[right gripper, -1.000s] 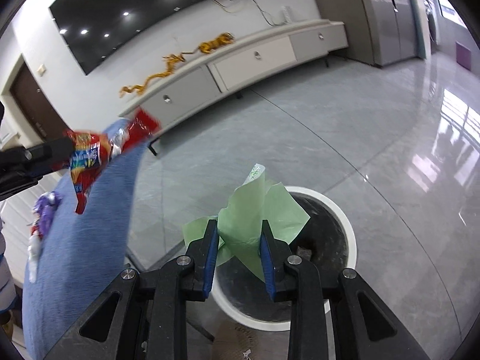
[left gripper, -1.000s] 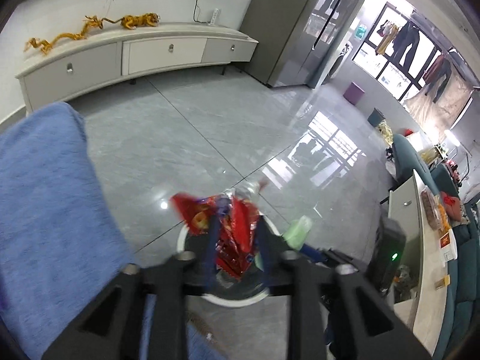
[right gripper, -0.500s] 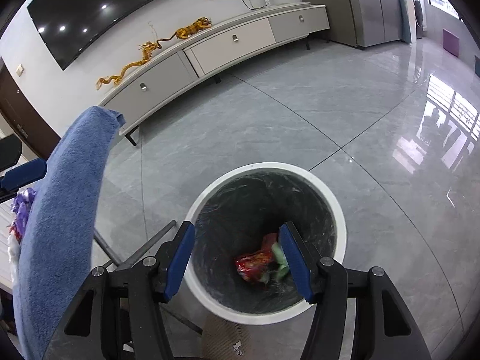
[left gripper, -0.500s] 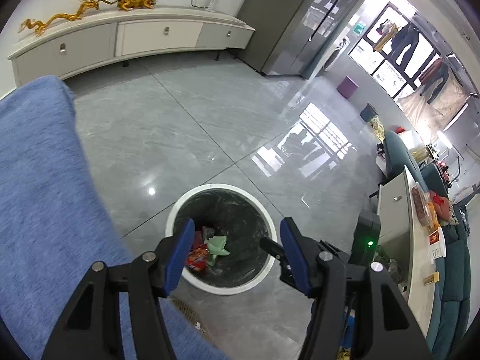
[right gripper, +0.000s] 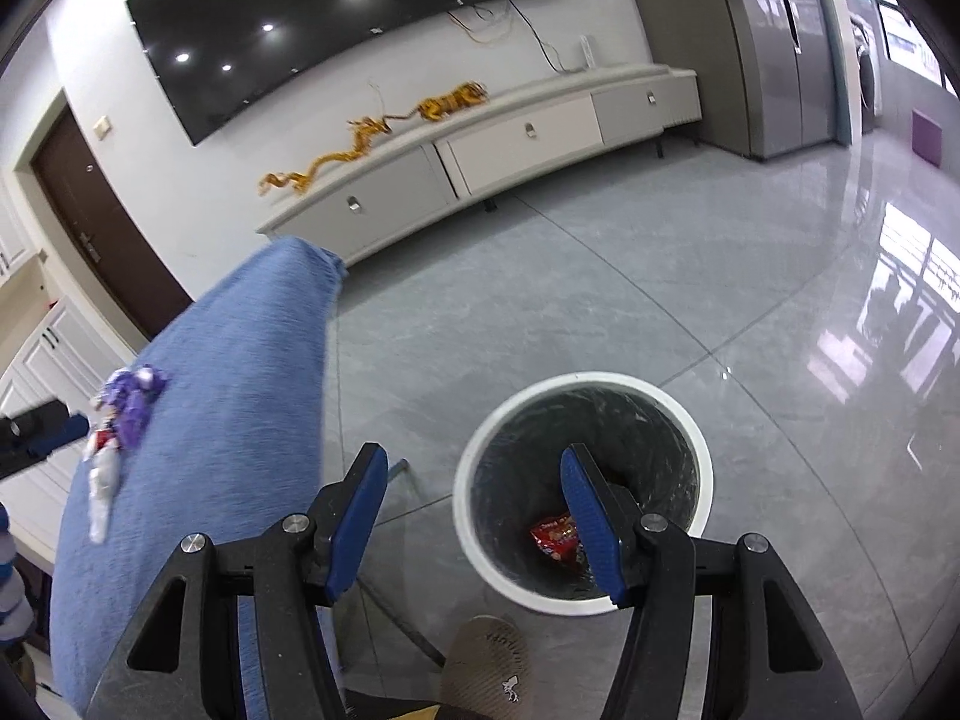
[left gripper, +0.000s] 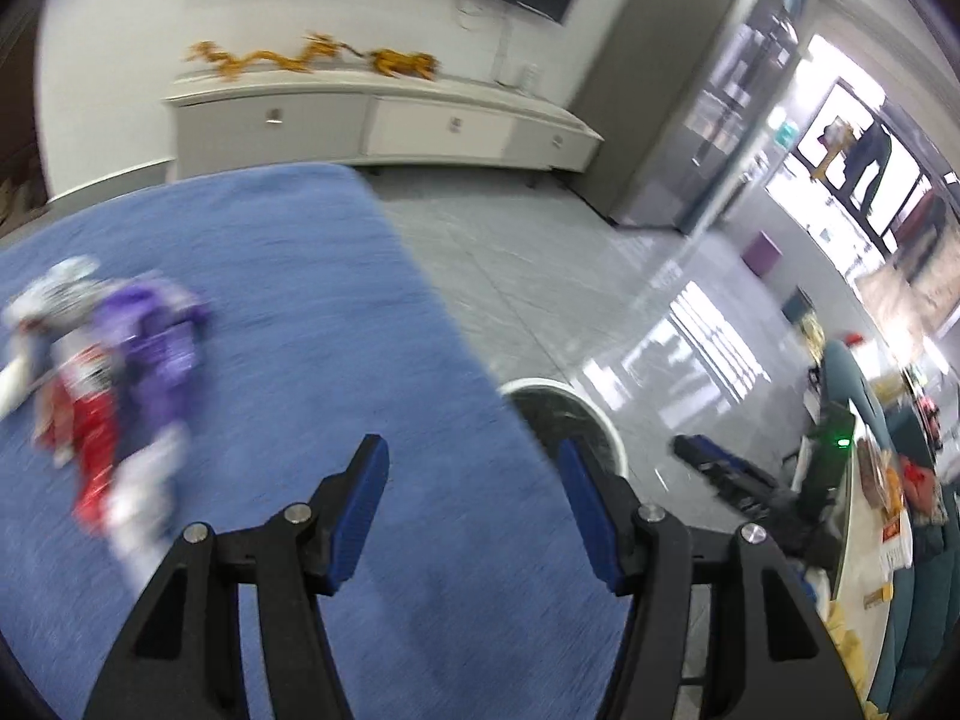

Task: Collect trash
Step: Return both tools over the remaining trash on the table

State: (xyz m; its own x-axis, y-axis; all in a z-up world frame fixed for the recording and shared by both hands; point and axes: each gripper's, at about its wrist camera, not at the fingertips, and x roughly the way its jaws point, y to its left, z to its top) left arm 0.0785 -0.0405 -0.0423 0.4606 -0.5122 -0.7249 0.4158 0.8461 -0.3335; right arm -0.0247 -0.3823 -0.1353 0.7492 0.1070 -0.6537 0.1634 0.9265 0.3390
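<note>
My left gripper [left gripper: 471,474] is open and empty above the blue towel-covered table [left gripper: 288,360]. On the towel to its left lie a purple wrapper [left gripper: 157,339], a red wrapper [left gripper: 95,447] and white wrappers, all blurred. My right gripper [right gripper: 471,480] is open and empty above the white trash bin [right gripper: 480,468] with a dark liner. A red wrapper [right gripper: 552,537] lies at the bin's bottom. The purple wrapper [right gripper: 133,399] and the left gripper's fingers [right gripper: 57,429] show at the left of the right wrist view. The bin's rim [left gripper: 594,414] shows beyond the table edge.
A long white TV cabinet [right gripper: 510,138] with yellow dragon figures stands against the far wall under a black screen. Grey tiled floor [right gripper: 690,276] surrounds the bin. A slipper [right gripper: 486,666] is beside the bin. A side table [left gripper: 870,528] with clutter stands at the right.
Both grippers opened and dropped the red wrapper and the green paper into the bin. My left gripper then swung left over the blue towel toward the remaining wrappers. The right one pulled back slightly.
</note>
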